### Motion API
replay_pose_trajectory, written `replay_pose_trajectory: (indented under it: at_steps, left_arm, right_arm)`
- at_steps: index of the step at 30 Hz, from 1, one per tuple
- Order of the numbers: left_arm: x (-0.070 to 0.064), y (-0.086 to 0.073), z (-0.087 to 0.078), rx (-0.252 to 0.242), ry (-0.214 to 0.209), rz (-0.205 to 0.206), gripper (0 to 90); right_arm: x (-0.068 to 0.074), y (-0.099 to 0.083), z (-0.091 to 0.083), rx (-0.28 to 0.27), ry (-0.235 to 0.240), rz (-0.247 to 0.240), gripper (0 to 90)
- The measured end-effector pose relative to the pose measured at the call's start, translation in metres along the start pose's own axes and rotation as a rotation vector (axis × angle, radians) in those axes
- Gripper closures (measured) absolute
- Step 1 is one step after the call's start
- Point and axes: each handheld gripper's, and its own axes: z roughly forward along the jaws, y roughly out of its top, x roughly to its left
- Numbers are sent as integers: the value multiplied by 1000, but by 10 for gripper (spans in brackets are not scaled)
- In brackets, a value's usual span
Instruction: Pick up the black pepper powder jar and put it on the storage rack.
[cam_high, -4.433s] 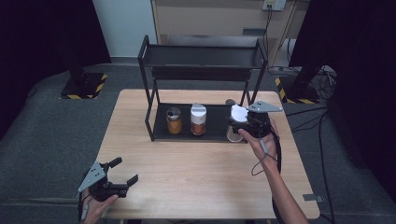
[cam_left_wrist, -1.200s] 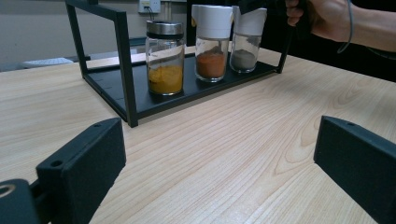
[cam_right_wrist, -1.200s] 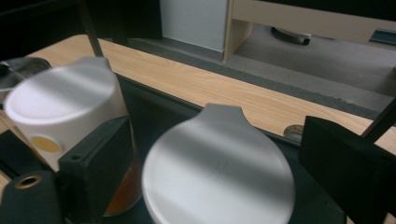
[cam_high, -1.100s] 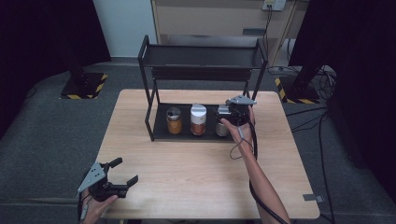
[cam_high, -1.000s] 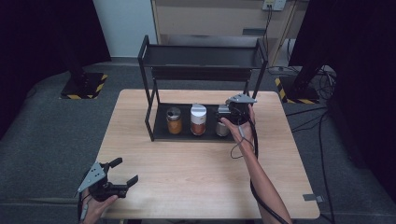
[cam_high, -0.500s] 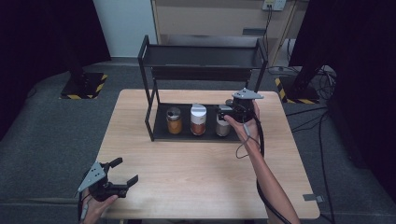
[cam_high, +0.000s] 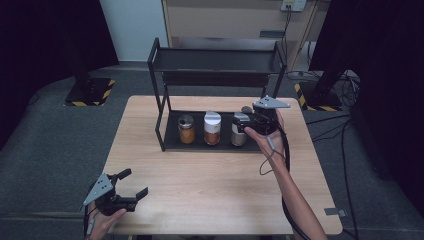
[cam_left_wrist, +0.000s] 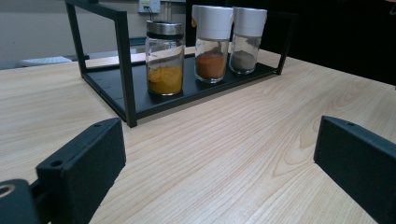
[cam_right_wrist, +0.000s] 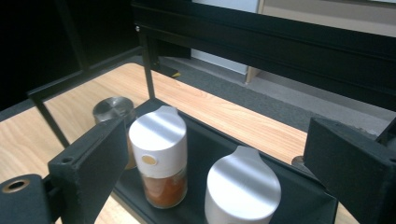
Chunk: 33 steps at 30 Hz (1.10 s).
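Over at the rack (cam_high: 159, 90), bottom shelf, right end: right gripper (cam_high: 243, 124) close against the grey jar (cam_high: 238, 136). Comes in from the right side, held level in the right hand (cam_high: 267, 137), grey plate on top. Fingers (cam_right_wrist: 88, 158) spread wide in the right gripper view, one on each side, gripping nothing. Between and below them, the grey jar's white cap, clear of both fingers as far as can be told.

Stands upright, that grey jar, third in a row of three on the shelf. Just beside it, the orange jar (cam_high: 212, 131), white cap too, also upright. Further left, a little apart, the yellow jar (cam_high: 186, 130) with its metal lid. Grey powder low in the jar, seen from the left gripper view.

Down at the near left corner of the desk (cam_high: 225, 190), well apart from the rack: left gripper (cam_high: 136, 181), low over the wood. Fingers gaping there as well, nothing between them but bare desk. Points toward the rack, all three jars lined up ahead of it.
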Motion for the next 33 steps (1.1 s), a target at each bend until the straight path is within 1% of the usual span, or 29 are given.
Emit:
replay_pose_trajectory:
  at_steps: [2,4,10,12,21,26,33]
  left_arm:
    - [0,0,1,2,-1,-1,11]
    - [0,0,0,3,1,2,11]
    - [0,1,-1,1,2,3,10]
    - [0,0,0,1,-1,4,11]
    - [0,0,-1,3,-1,5,9]
    - [0,0,-1,1,-1,5,9]
    - [-1,0,-2,-1,-1,6,9]
  right_arm:
    - [1,-1,-4,-8,0,-9,66]
    - [1,-1,-8,-16,12,-2,64]
    - [4,-1,-19,-24,37,-29,52]
    - [6,-3,-22,-34,45,-30,49]
    - [12,-8,-36,-40,67,-43,40]
    - [16,-12,-50,-46,69,-57,40]
    - [18,-22,-72,-67,78,-50,40]
